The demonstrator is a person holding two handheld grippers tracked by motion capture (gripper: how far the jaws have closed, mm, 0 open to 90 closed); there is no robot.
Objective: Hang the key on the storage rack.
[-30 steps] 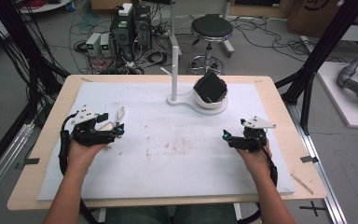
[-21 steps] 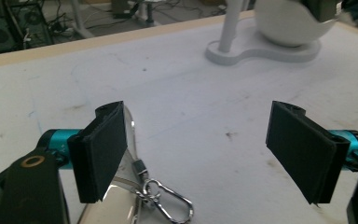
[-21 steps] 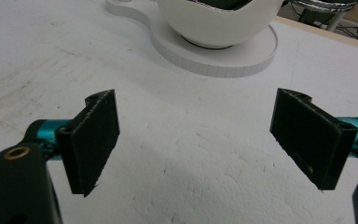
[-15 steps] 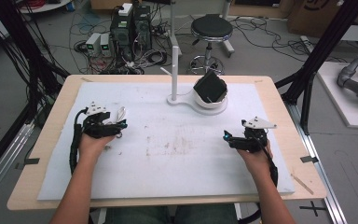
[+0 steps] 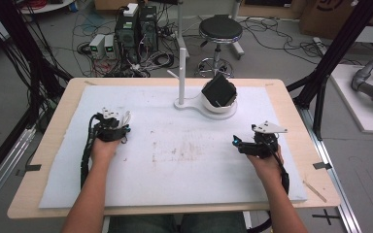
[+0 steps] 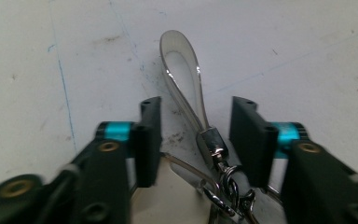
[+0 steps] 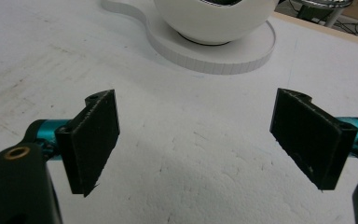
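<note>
Straddling a white strap keychain (image 6: pixel 186 88) that lies flat on the white foam mat (image 5: pixel 184 179), the left gripper (image 6: pixel 195 140) sits low near the mat's left side, its jaws having just been closing around the strap; in the left gripper view a gap shows on each side of the strap's metal clasp (image 6: pixel 212 142), so the pads are not yet pressing on it. The approach lines the jaws up across the narrow neck where the loop meets the clasp and its rings (image 6: pixel 230 186), probably because that stiff point gives a firmer hold than the limp loop. The right gripper (image 7: pixel 193 140) rests on the mat's right side with its jaws spread wide and nothing between them, facing the white stand (image 7: pixel 214 51) whose cup carries a dark cube-shaped object (image 5: pixel 219 91), apparently waiting its turn.
</note>
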